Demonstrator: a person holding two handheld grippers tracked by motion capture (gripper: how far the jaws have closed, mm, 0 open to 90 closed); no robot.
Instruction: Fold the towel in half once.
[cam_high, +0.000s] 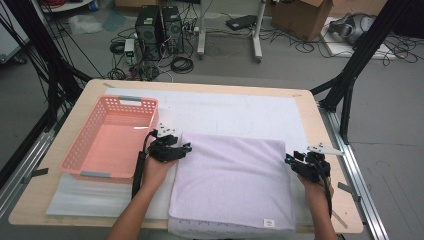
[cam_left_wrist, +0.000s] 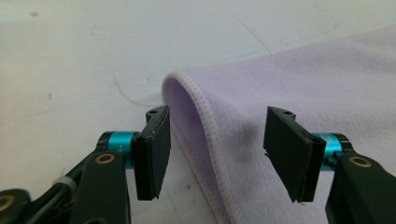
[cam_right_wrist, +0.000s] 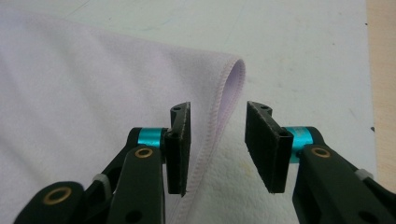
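High view: I see the towel (cam_high: 232, 182), lilac and folded, lying flat on the white mat (cam_high: 235, 112) that covers the table (cam_high: 320, 130). My left gripper (cam_high: 186, 148) sits at the towel's left edge, near its far corner. My right gripper (cam_high: 288, 160) sits at the towel's right edge, also near the far corner. Both sets of jaws point inward at the cloth. A pink basket (cam_high: 82, 150) stands on the mat behind the left gripper, on the side away from its jaws. At this range I cannot judge the jaw gaps.

Left gripper view: The left gripper (cam_left_wrist: 215, 149) has its jaws standing well apart. The towel (cam_left_wrist: 299, 79) presents its rounded, folded corner ahead of the jaws, and its stitched hem runs down through the gap. The hem lies close to one pad; the other pad hangs over the cloth. Neither pad presses on the towel, so nothing is gripped.

Right gripper view: The right gripper (cam_right_wrist: 217, 149) has its jaws moderately open. The towel (cam_right_wrist: 93, 93) has its corner just beyond the tips, with the hem (cam_right_wrist: 212, 135) passing between the jaws, just beside one pad. The other pad stands over bare mat (cam_right_wrist: 303, 70). The pads do not clamp the cloth.
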